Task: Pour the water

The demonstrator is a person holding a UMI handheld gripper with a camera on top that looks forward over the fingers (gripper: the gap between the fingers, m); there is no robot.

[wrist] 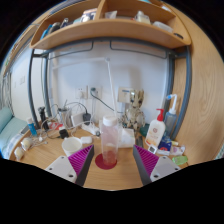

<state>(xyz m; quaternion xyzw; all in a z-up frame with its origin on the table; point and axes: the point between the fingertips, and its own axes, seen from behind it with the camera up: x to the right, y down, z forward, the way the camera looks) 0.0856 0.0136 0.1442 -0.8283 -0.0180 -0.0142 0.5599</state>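
Between open tool [108, 168] fingers: red cup [105, 159], clear bottle [110, 137] behind; white spray bottle [156, 131] right.

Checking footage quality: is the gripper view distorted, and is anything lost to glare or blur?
Gripper view: strong fisheye, the shelf bows; even lighting, no glare; the bottle and red cup between the open gripper are readable, though the desk clutter is too small to identify.

Two pale grey fingers [68, 166] were seen on the gripper [106, 166], each faced inside with a magenta pad [146, 160] ribbed in fine ridges.
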